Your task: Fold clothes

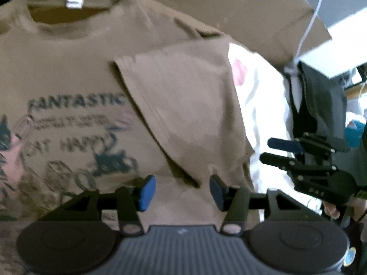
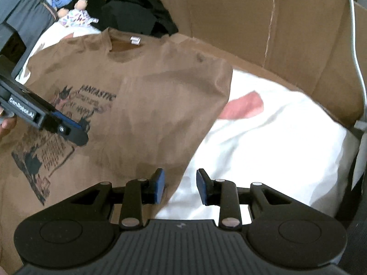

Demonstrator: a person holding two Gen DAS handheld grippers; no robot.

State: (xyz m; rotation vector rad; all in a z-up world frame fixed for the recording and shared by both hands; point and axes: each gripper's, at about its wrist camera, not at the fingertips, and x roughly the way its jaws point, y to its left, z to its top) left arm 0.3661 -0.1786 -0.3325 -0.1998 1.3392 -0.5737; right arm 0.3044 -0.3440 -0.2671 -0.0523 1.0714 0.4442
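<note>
The right gripper (image 2: 180, 186) is hovering with fingers apart and empty — the shirt's (image 2: 142, 96) right side edge is running straight between them, brown cloth under the left finger, white sheet (image 2: 275, 137) under the right. The left gripper (image 1: 182, 191), fingers also apart and holding nothing, is hanging over the shirt's body, just below the sleeve (image 1: 183, 114) already lying folded inward across the chest. The shirt is lying print-up, collar toward the cardboard wall (image 2: 252, 18), long axis running away from both grippers. I judge the right one nearer that edge.
</note>
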